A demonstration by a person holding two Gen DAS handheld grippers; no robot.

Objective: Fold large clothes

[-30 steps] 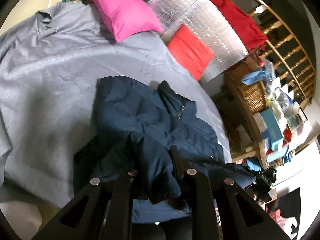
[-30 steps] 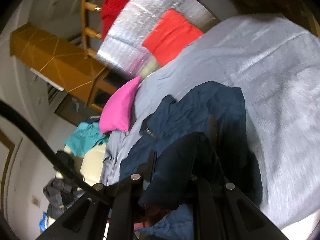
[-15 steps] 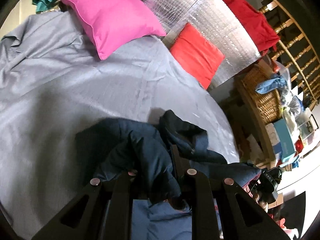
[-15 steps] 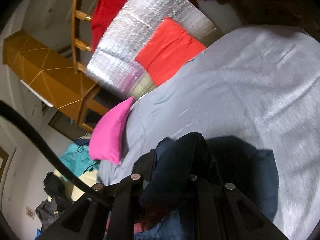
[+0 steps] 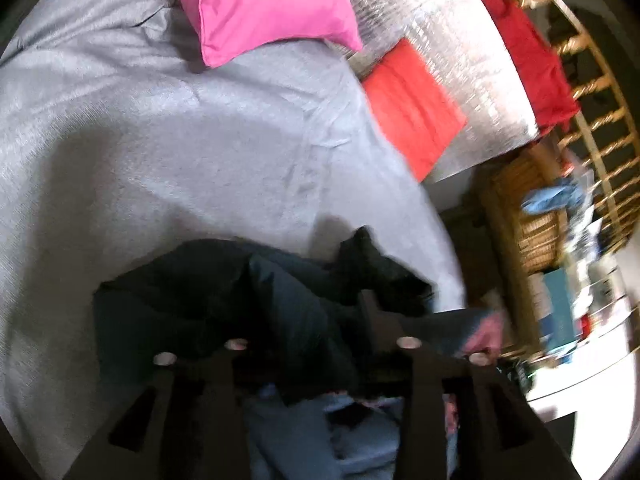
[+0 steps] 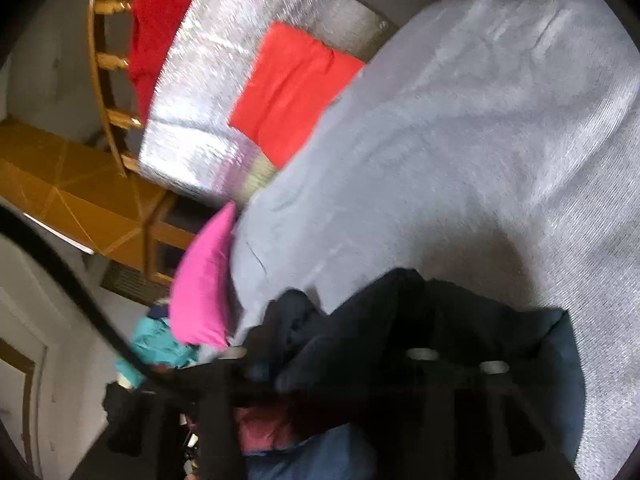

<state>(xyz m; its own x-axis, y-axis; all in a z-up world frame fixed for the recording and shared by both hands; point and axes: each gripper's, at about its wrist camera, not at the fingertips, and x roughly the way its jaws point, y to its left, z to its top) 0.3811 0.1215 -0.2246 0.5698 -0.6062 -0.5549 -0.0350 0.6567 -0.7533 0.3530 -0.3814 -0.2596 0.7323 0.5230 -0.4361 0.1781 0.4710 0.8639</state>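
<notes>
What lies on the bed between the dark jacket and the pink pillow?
Only bare grey bedsheet lies between the dark jacket and the pink pillow; the left wrist view shows it best.

A grey bed cover [image 5: 168, 152] fills most of the frame. A pink pillow [image 5: 260, 4] lies at the top. A red cushion [image 5: 412, 108] leans on a shiny silver sheet [image 5: 452, 52] at the upper right. A woven basket [image 5: 536, 236] sits at the right.
</notes>
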